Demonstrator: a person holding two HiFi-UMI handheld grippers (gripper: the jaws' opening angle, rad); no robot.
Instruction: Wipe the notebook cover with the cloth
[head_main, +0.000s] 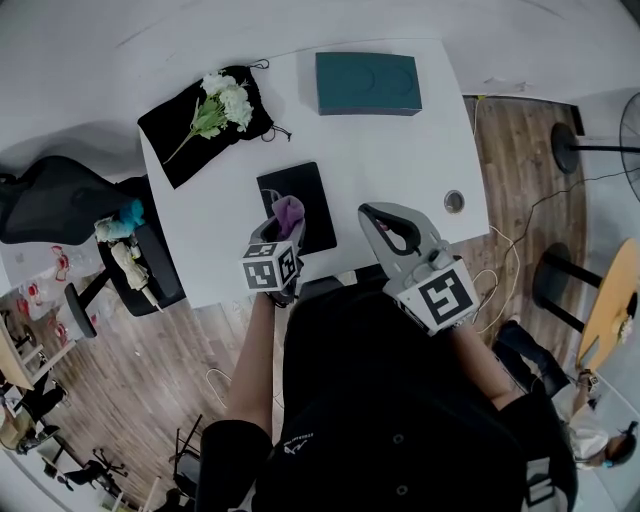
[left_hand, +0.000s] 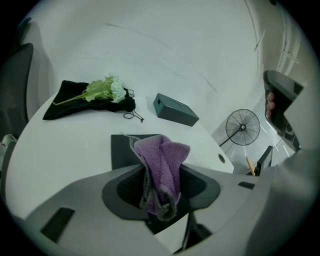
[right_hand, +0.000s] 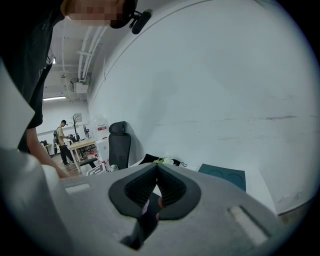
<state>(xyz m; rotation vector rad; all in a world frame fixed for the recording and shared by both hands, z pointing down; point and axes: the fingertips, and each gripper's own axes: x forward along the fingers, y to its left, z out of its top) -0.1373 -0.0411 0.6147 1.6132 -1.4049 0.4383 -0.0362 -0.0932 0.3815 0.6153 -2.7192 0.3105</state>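
A black notebook lies flat near the front middle of the white table. My left gripper hangs over the notebook's near left part, shut on a bunched purple cloth. In the left gripper view the cloth stands up between the jaws, with the notebook just beyond it. My right gripper is shut with nothing in it, to the right of the notebook at the table's front edge. In the right gripper view its jaws meet at the tips of the right gripper, pointing level across the table.
A teal box lies at the table's far side. A black bag with white flowers rests at the far left corner. A round cable hole sits near the right edge. A black chair stands left of the table.
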